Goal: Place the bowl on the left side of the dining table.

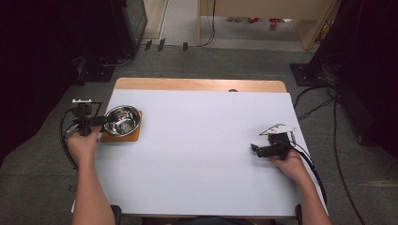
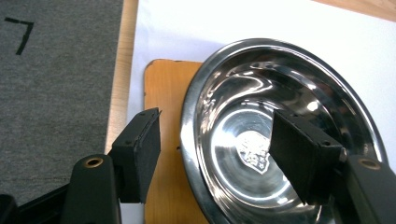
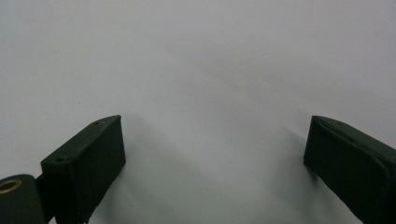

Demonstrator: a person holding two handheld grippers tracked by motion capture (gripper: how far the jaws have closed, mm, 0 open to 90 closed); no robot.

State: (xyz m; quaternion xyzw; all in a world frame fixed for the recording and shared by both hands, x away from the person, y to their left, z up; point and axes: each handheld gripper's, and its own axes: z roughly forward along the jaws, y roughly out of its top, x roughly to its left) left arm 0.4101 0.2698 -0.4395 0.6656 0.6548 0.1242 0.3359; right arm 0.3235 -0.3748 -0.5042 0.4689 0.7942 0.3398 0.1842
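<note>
Grey carpet surrounds a tabletop (image 1: 197, 140) covered by a white sheet, with bare wood showing along its far edge. Near the left edge, toward the far left corner, a shiny steel bowl (image 1: 122, 120) sits on a small wooden board (image 1: 121, 136). The left gripper (image 1: 104, 120), held in the person's left hand (image 1: 84, 143), reaches in from the left edge to the bowl's rim. In the left gripper view its jaws stand apart and straddle that rim, one pad over the board outside the bowl, the other inside the bowl, neither pressing on the metal. The right gripper (image 1: 255, 150), in the right hand (image 1: 288, 164), rests near the right edge of the tabletop. In the right gripper view its jaws are wide open over bare white sheet, holding nothing.
</note>
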